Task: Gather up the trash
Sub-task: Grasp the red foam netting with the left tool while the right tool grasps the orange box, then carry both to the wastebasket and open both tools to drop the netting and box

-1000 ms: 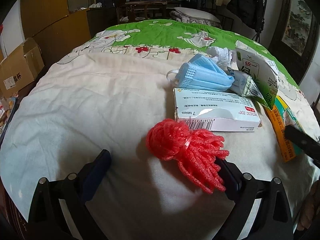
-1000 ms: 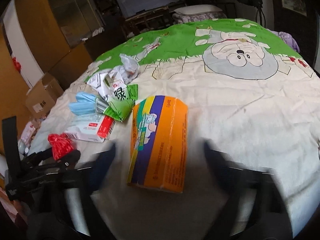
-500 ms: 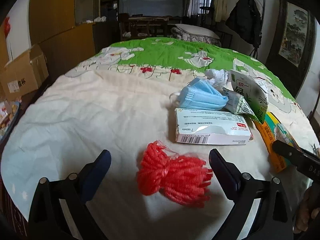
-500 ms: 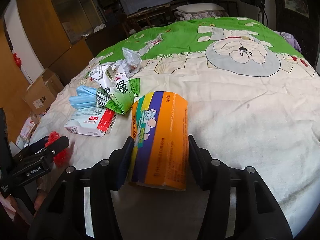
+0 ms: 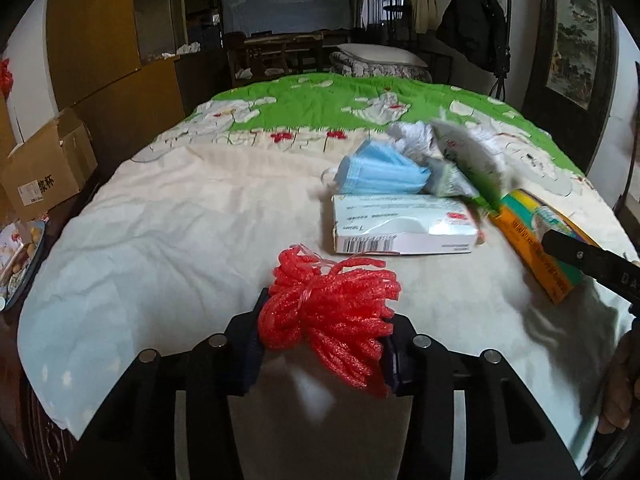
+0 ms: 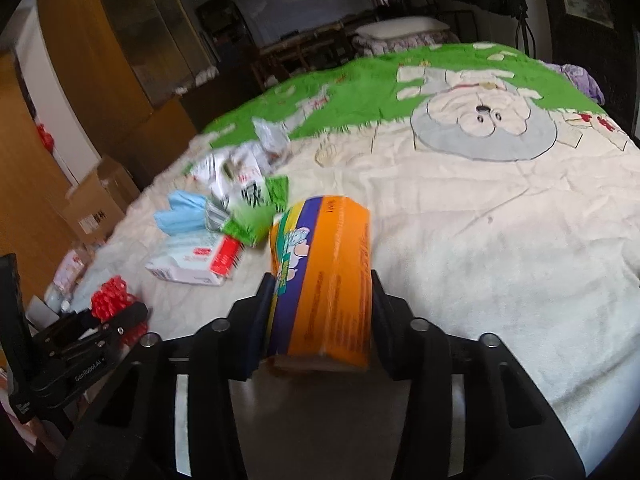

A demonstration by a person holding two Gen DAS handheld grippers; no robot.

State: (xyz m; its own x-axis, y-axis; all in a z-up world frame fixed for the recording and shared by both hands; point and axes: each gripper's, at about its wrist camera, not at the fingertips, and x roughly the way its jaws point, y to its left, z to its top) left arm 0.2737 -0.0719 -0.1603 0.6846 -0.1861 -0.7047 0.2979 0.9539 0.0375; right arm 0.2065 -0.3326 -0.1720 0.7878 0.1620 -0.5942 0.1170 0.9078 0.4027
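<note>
My left gripper point(image 5: 326, 340) is shut on a red foam net bundle point(image 5: 332, 312), held just above the cream bedspread. My right gripper point(image 6: 320, 312) is shut on an orange, purple and green box point(image 6: 324, 280), lifted a little off the bed. That box also shows in the left wrist view point(image 5: 536, 236). A white medicine box point(image 5: 404, 224), a blue face mask point(image 5: 380, 172), a green and white carton point(image 5: 468, 160) and crumpled white plastic point(image 5: 412, 136) lie on the bed beyond the red bundle. The left gripper with the red bundle point(image 6: 112, 308) shows at the right wrist view's lower left.
The bed carries a cream and green cartoon bedspread point(image 5: 180, 216). A cardboard box point(image 5: 44, 168) stands on the floor to the left. A wooden wardrobe point(image 5: 104, 40) stands along the left wall. A coat rack point(image 5: 472, 24) and a framed picture point(image 5: 576, 40) are at the far right.
My left gripper has closed on the red foam net bundle and raised it. My right gripper has tightened on the orange box and lifted it slightly.
</note>
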